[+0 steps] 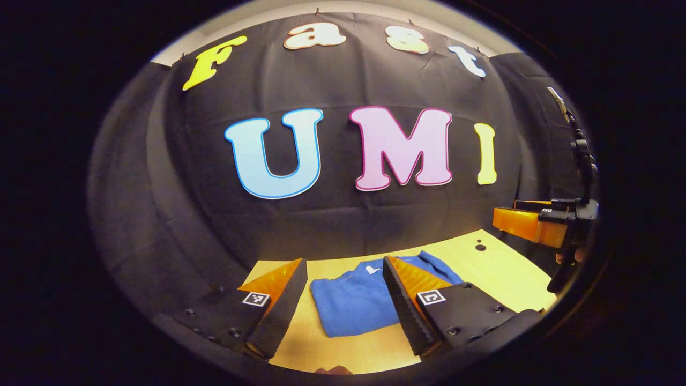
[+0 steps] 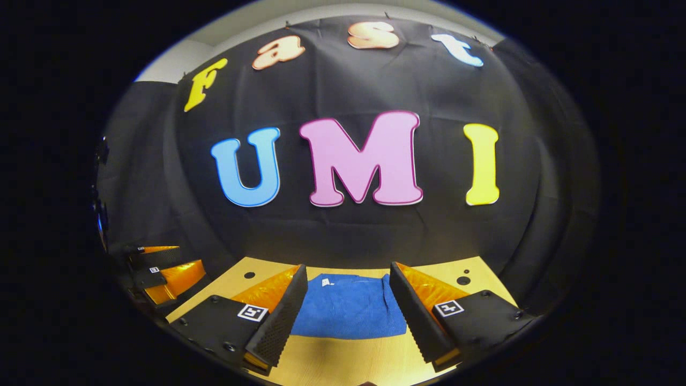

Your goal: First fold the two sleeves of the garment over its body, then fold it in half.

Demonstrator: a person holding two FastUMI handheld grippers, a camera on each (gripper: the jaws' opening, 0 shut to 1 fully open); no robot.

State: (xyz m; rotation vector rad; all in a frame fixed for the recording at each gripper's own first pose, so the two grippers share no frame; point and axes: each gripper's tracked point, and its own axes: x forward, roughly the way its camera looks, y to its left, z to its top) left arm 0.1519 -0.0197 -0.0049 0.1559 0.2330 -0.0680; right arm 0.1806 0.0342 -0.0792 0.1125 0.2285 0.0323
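A black cloth wall [image 2: 348, 236], faintly creased, closes the back and sides of the booth. Above its top edge runs a pale plain wall strip [image 2: 161, 64]. Below stands a light wooden table [image 2: 343, 359] with small dark round holes [image 2: 463, 280].

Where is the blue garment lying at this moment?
The blue garment lies folded on the wooden table, in front of the black cloth wall. In both the left and right gripper views it shows between each open tool's two fingers, untouched.
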